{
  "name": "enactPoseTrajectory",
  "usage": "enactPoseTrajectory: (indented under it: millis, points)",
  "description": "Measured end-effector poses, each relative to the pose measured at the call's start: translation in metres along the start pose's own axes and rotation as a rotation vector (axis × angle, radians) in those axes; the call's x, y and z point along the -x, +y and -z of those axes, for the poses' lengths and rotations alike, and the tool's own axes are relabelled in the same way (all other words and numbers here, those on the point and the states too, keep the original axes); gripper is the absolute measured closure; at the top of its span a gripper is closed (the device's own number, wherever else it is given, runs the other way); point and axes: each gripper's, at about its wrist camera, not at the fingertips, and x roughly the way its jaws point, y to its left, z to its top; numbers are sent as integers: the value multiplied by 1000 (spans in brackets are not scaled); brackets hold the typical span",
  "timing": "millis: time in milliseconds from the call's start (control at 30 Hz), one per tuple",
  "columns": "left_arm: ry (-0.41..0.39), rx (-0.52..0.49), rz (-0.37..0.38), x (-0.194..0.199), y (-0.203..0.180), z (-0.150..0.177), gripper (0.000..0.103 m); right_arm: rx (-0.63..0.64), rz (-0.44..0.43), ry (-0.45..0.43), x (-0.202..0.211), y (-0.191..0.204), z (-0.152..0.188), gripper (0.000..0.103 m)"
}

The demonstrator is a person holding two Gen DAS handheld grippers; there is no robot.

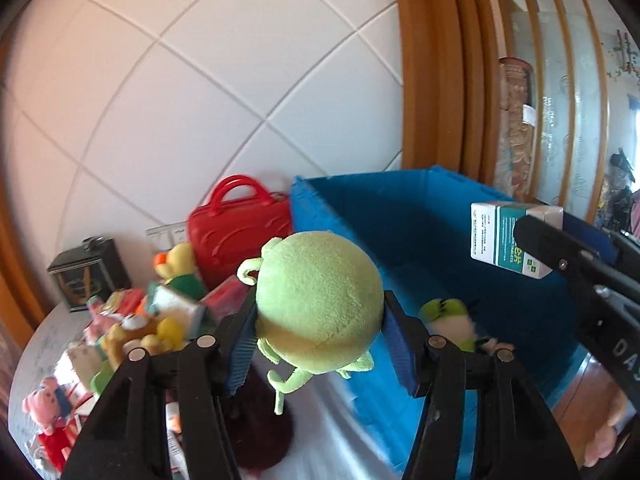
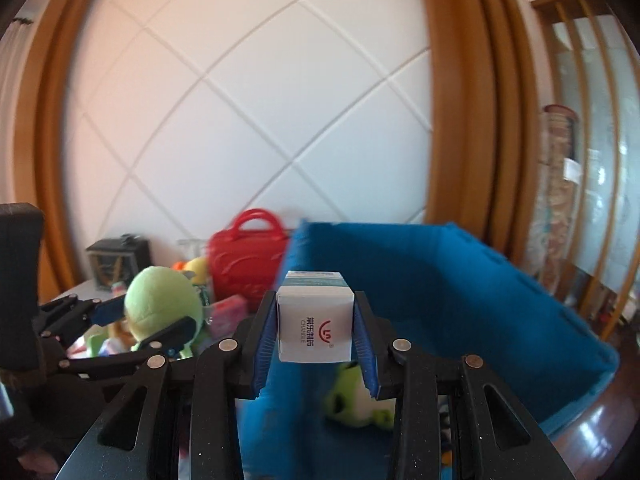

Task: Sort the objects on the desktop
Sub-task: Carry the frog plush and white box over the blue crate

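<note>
My left gripper (image 1: 320, 316) is shut on a round light-green plush toy (image 1: 318, 304), held above the near left corner of a big blue bin (image 1: 420, 224). The same plush (image 2: 162, 308) shows at the left of the right wrist view, between the left gripper's blue pads. My right gripper (image 2: 316, 324) is shut on a small white and teal box (image 2: 314, 326) over the bin (image 2: 460, 280); that box (image 1: 506, 240) also appears at the right of the left wrist view. A green and white plush (image 1: 452, 318) (image 2: 356, 394) lies inside the bin.
A red toy suitcase (image 1: 236, 232) stands against the tiled wall left of the bin. A dark small lantern-like box (image 1: 86, 274) stands further left. Several plush toys and small boxes (image 1: 132, 324) crowd the white table. A wooden door frame (image 1: 432, 80) rises behind the bin.
</note>
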Motion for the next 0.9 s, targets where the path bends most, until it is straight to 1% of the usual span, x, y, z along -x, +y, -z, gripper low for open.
enactPoseTrajectory:
  millis: [133, 200, 300, 400, 500, 533, 633, 733, 900]
  points:
    - [43, 10, 44, -21, -44, -19, 46, -14, 100, 25, -17, -52, -7, 68]
    - [64, 10, 59, -29, -62, -26, 46, -13, 139, 44, -25, -71, -8, 68]
    - [102, -11, 59, -40, -86, -33, 46, -8, 191, 76, -35, -93, -7, 68]
    - [143, -33, 49, -53, -104, -37, 46, -19, 211, 130, -46, -112, -5, 68]
    - [193, -39, 45, -65, -112, -38, 46, -11, 212, 194, -61, -121, 1, 68]
    - [198, -37, 49, -67, -113, -39, 46, -6, 218, 211, -65, -124, 4, 67]
    - [205, -46, 29, -69, -114, -39, 46, -3, 228, 241, -75, -130, 10, 67]
    - [212, -56, 19, -70, -118, -39, 46, -8, 233, 254, -83, -139, 13, 67]
    - [236, -60, 27, -76, -121, -37, 46, 0, 252, 269, -88, -143, 18, 67]
